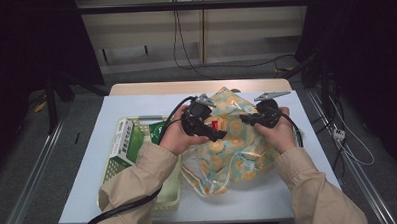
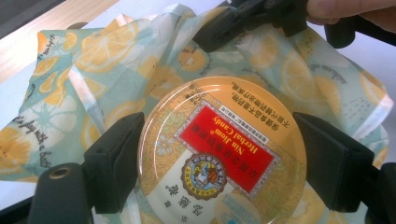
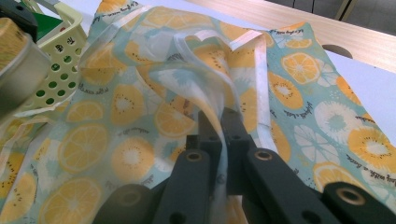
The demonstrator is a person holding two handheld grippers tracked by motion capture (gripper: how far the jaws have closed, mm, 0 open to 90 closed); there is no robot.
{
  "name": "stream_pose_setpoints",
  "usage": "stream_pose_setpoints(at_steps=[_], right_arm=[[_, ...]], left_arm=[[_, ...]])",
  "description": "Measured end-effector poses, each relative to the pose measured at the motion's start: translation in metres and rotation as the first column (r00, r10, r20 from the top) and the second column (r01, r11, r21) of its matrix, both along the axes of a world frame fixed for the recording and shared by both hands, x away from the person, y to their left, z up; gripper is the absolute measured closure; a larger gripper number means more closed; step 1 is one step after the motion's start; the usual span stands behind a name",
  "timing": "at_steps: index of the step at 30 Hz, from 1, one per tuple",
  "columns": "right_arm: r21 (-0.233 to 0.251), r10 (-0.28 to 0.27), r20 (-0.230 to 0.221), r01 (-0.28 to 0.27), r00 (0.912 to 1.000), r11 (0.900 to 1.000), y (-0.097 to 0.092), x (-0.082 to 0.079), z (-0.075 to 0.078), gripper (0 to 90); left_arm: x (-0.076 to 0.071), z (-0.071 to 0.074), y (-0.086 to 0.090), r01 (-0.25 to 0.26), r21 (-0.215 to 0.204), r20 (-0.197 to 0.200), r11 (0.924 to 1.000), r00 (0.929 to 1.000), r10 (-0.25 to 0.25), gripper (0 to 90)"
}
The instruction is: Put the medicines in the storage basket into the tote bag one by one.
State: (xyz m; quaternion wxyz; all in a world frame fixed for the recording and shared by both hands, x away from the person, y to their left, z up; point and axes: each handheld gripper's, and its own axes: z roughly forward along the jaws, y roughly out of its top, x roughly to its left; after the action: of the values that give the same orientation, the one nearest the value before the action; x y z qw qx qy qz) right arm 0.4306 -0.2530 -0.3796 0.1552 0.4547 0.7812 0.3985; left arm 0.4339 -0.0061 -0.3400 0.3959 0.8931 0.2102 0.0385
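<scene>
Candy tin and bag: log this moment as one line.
left gripper shut on candy tin | right gripper shut on bag edge | tin over bag | basket left

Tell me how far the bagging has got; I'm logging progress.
Done: the round candy tin is picked up, clamped in the left tool. In hand: the right tool pinches the fruit-print bag at its rim. Left: getting the tin inside; boxes remain in the basket.
</scene>
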Motion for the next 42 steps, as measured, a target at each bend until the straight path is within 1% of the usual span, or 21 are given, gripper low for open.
stream_pose_setpoints(at_steps=[8, 10, 11, 18, 22, 25, 27, 28, 30, 32, 33, 34, 36, 38, 39, 40, 42], right_arm=[[0.006, 0.004, 0.004, -0.004, 1.0, 1.0, 0.0, -0.001, 0.001, 89.4], [0.007, 0.003, 0.007, -0.003, 1.0, 1.0, -0.001, -0.002, 0.002, 89.4], [0.008, 0.004, 0.007, -0.004, 1.0, 1.0, -0.001, -0.002, 0.002, 89.4], [0.015, 0.002, 0.008, -0.002, 1.0, 0.9999, -0.001, -0.003, 0.003, 89.4], [0.021, 0.007, 0.008, -0.007, 0.9999, 0.9997, -0.001, -0.003, 0.004, 89.4], [0.027, 0.011, 0.005, -0.011, 0.9999, 0.9996, 0.0, -0.002, 0.003, 89.4], [0.037, 0.009, 0.002, -0.009, 1.0, 0.9993, -0.001, -0.001, 0.004, 89.4], [0.042, 0.007, 0.0, -0.007, 1.0, 0.9991, -0.001, -0.001, 0.004, 89.4], [0.056, 0.001, -0.002, 0.0, 1.0, 0.9984, -0.001, 0.0, 0.007, 89.4], [0.059, -0.004, 0.005, 0.004, 1.0, 0.9983, 0.0, 0.001, 0.011, 89.4], [0.067, -0.004, 0.009, 0.004, 0.9999, 0.9977, 0.001, 0.002, 0.014, 89.4], [0.068, -0.006, 0.012, 0.006, 0.9999, 0.9977, 0.002, 0.003, 0.016, 89.4], [0.067, -0.008, 0.015, 0.007, 0.9999, 0.9977, 0.004, 0.004, 0.019, 89.4], [0.064, -0.007, 0.011, 0.007, 0.9999, 0.9979, 0.005, 0.003, 0.019, 89.4], [0.064, -0.003, 0.009, 0.003, 1.0, 0.9979, 0.005, 0.003, 0.019, 89.4], [0.065, -0.004, 0.01, 0.003, 0.9999, 0.9979, 0.006, 0.002, 0.018, 89.4], [0.057, -0.002, 0.003, 0.002, 1.0, 0.9984, 0.007, 0.001, 0.017, 89.4]], left_arm=[[0.002, -0.006, -0.005, 0.003, -0.003, -0.008, 1.0, 1.0, -0.003, 20.3], [0.003, -0.008, -0.006, 0.006, 0.005, -0.011, 1.0, 0.9999, -0.006, 20.3], [0.003, -0.01, -0.007, 0.005, 0.0, -0.013, 1.0, 0.9999, -0.005, 20.4], [0.005, -0.018, -0.017, 0.017, 0.001, -0.025, 0.9999, 0.9995, -0.017, 20.3], [0.012, -0.024, -0.023, 0.021, 0.014, -0.039, 0.9997, 0.999, -0.021, 20.3], [0.018, -0.027, -0.028, 0.018, 0.028, -0.039, 0.9994, 0.9991, -0.017, 20.3], [0.023, -0.029, -0.032, -0.003, 0.025, -0.037, 0.9997, 0.9993, 0.003, 20.3], [0.027, -0.03, -0.034, -0.002, 0.037, -0.03, 0.9993, 0.9995, 0.003, 20.3], [0.036, -0.033, -0.037, -0.018, 0.046, -0.029, 0.9988, 0.9994, 0.019, 20.2], [0.045, -0.037, -0.042, -0.062, 0.006, -0.041, 0.998, 0.9972, 0.063, 19.8], [0.05, -0.038, -0.042, -0.065, 0.006, -0.034, 0.9979, 0.9973, 0.065, 19.3], [0.052, -0.04, -0.044, -0.082, -0.012, -0.044, 0.9966, 0.9957, 0.081, 18.2], [0.056, -0.041, -0.044, -0.101, -0.017, -0.038, 0.9948, 0.9943, 0.1, 15.3], [0.055, -0.04, -0.042, -0.105, -0.034, -0.04, 0.9939, 0.9938, 0.104, 14.5], [0.054, -0.038, -0.04, -0.101, -0.035, -0.043, 0.9943, 0.9941, 0.099, 14.5], [0.052, -0.036, -0.038, -0.095, -0.027, -0.038, 0.9951, 0.9948, 0.094, 14.6], [0.048, -0.033, -0.033, -0.091, -0.035, -0.038, 0.9952, 0.9952, 0.09, 14.7]])
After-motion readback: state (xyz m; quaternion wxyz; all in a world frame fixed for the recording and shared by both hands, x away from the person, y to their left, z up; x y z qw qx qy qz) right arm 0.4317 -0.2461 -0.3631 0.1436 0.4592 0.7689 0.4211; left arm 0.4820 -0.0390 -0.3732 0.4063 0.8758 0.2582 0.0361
